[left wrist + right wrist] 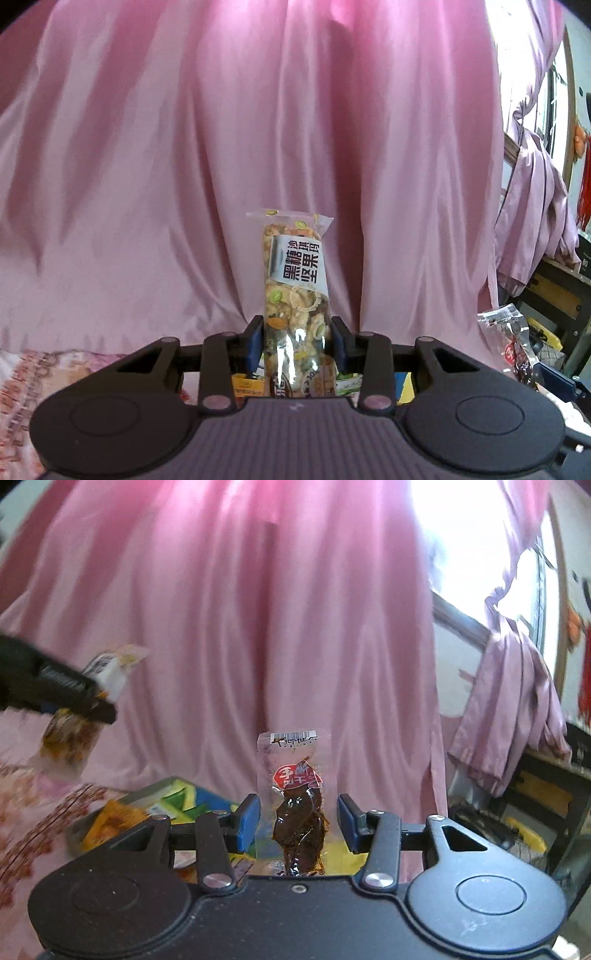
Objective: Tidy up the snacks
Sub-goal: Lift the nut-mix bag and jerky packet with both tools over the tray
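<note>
While both grippers hang in front of a pink curtain (184, 147), each has a snack packet between its fingers.

Left gripper (297, 343): clenched on the nut bar (295, 273); its blue pads (255, 341) press both sides of the wrapper's lower part.
Nut bar: upright, clear wrapper with a grey label, top seal well above the fingers, held up against the curtain; in the right view it shows blurred at far left (103, 672).
Right gripper (297, 821): the meat packet (295, 797) stands upright between the fingers; the left pad (247, 823) lies at the wrapper's edge, the right pad (347, 821) shows a slim gap, so I cannot tell whether the grip is firm or slack.
Meat packet: clear wrapper, dark brown strip inside, red label, barcode at top; in the left view it appears at far right (506, 339).
Tray (147, 790): low at left beneath the right gripper, holding green, yellow and orange packets (173, 801).
Cloth (37, 812): floral, under the tray.
</note>
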The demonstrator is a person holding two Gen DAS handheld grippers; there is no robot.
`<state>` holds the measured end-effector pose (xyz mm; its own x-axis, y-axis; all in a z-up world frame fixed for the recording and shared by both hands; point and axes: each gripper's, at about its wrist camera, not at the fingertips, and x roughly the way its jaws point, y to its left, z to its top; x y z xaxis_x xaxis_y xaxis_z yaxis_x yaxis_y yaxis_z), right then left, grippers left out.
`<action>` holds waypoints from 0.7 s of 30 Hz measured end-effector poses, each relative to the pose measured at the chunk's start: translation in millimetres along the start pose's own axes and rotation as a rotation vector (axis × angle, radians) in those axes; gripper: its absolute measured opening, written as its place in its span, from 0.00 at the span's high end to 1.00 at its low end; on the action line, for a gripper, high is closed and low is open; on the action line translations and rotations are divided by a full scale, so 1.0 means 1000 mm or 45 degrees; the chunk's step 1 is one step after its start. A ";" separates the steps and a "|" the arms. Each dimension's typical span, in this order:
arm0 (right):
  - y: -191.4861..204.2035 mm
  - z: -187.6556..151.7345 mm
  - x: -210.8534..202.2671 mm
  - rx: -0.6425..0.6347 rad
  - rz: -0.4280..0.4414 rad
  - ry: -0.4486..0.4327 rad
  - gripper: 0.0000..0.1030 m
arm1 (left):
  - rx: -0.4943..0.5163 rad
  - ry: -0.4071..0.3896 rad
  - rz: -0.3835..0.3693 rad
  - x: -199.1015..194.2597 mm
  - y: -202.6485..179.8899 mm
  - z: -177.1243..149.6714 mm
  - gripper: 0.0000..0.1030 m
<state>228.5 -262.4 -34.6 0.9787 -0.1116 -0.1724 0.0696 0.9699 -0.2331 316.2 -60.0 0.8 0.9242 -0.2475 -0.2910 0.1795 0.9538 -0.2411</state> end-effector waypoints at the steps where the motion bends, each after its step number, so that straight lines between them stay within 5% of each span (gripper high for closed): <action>1: -0.004 0.000 0.008 0.037 -0.006 0.012 0.54 | -0.013 0.013 -0.012 0.007 0.001 -0.002 0.60; 8: -0.014 -0.016 0.054 0.193 -0.011 0.138 0.54 | -0.034 0.118 -0.019 0.052 0.007 -0.023 0.61; 21: 0.035 -0.036 0.086 0.114 0.134 0.250 0.54 | 0.050 0.279 0.028 0.089 0.004 -0.047 0.61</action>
<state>307.8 -246.1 -92.0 0.9258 -0.0403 -0.3758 -0.0055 0.9927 -0.1201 382.9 -86.4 -69.3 0.8334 -0.2538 -0.4910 0.1771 0.9641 -0.1977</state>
